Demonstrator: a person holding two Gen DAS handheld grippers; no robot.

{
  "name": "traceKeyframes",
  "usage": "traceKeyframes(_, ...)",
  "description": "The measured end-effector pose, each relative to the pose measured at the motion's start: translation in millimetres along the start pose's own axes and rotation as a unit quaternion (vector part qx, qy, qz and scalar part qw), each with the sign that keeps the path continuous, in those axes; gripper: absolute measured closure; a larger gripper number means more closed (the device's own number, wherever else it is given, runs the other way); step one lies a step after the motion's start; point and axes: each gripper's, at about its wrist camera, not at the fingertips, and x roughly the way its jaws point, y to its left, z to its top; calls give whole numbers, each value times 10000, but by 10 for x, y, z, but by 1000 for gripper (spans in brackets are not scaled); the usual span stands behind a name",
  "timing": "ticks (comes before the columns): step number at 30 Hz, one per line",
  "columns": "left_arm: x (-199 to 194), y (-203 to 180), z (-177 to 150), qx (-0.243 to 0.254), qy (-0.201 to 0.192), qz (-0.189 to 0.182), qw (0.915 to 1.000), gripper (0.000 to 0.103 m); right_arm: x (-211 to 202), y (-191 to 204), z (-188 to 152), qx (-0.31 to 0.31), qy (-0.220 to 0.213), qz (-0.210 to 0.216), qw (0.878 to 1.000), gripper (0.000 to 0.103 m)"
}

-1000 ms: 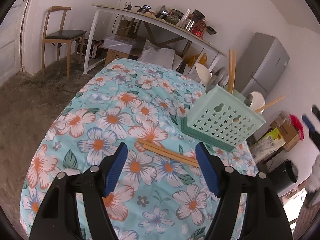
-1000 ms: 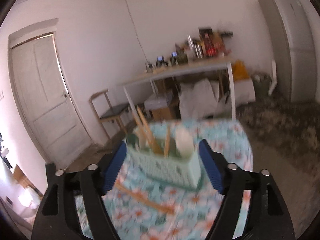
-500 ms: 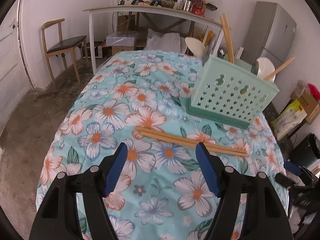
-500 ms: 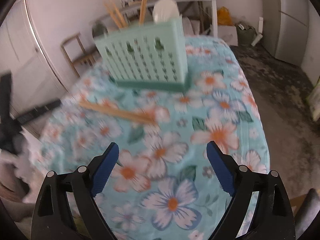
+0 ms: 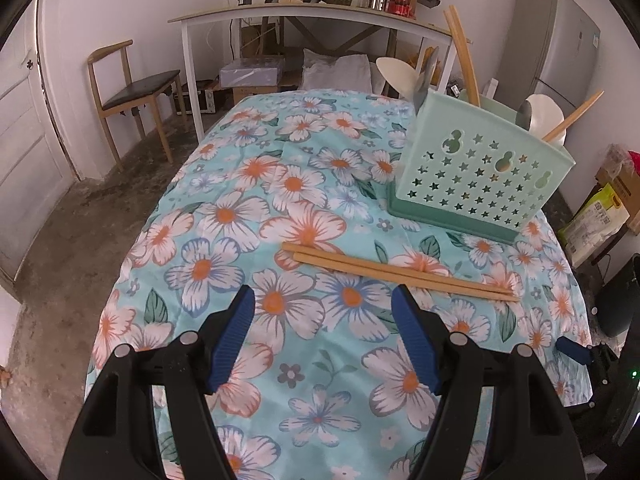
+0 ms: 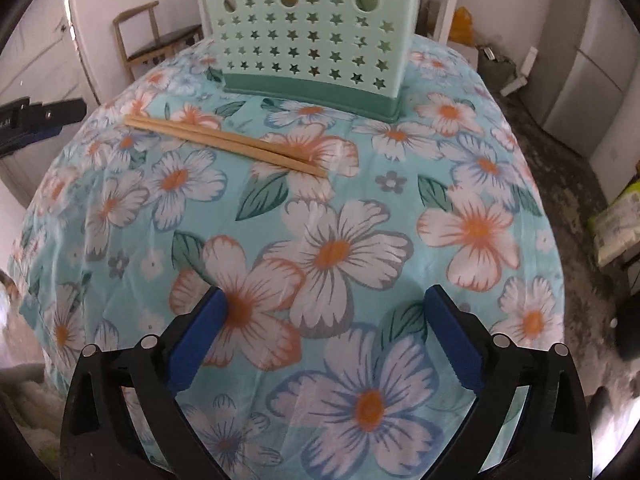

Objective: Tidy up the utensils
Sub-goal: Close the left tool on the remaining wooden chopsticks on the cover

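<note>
In the left wrist view, the left gripper, black-framed with blue ribbed pads, is sitting at the lower centre with its jaws standing apart and nothing between them. Above it, a pair of light wooden chopsticks is lying side by side on the floral turquoise tablecloth, running from centre to lower right. At upper right, the mint-green perforated plastic utensil caddy is standing upright, holding chopsticks and pale spoons.

In the right wrist view, the chopsticks are lying at upper left, just in front of the caddy at top centre. The right gripper is occupying the bottom; its jaws are opening, empty, over the cloth.
</note>
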Motion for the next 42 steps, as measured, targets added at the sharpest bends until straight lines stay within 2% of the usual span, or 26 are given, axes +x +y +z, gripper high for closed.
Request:
traceKeyframes(16, 64, -21, -31, 62, 37, 80, 9999, 35, 5, -40, -10, 76, 34, 44, 10000, 8)
traceKeyframes(19, 114, 13, -45, -96, 100, -120, 9998, 35, 13, -28, -17, 58, 39, 44, 10000, 8)
traceKeyframes(21, 174, 104, -53, -413, 170, -501, 9977, 35, 16, -21, -14, 48, 39, 45, 10000, 8)
traceKeyframes(25, 286, 225, -67, -937, 242, -1129, 9889, 35, 15, -16, -20, 39, 31, 51, 10000, 8)
traceKeyframes(28, 371, 279, -56, -1234, 258, -1506, 9805, 44, 15, -18, -21, 43, 33, 52, 10000, 8)
traceKeyframes(32, 533, 338, -20, -1673, 356, -2006, 9646, 58, 13, -18, -22, 45, 32, 53, 10000, 8)
traceKeyframes(36, 700, 331, 9, -1883, 439, -2261, 9547, 66, 12, -20, -23, 47, 29, 53, 10000, 8)
traceKeyframes(40, 914, 334, -13, -2165, 656, -2316, 9461, 70, 12, -21, -25, 44, 42, 56, 10000, 8)
traceKeyframes(42, 955, 362, -34, -2306, 646, -2387, 9411, 73, 13, -20, -21, 42, 46, 60, 10000, 8)
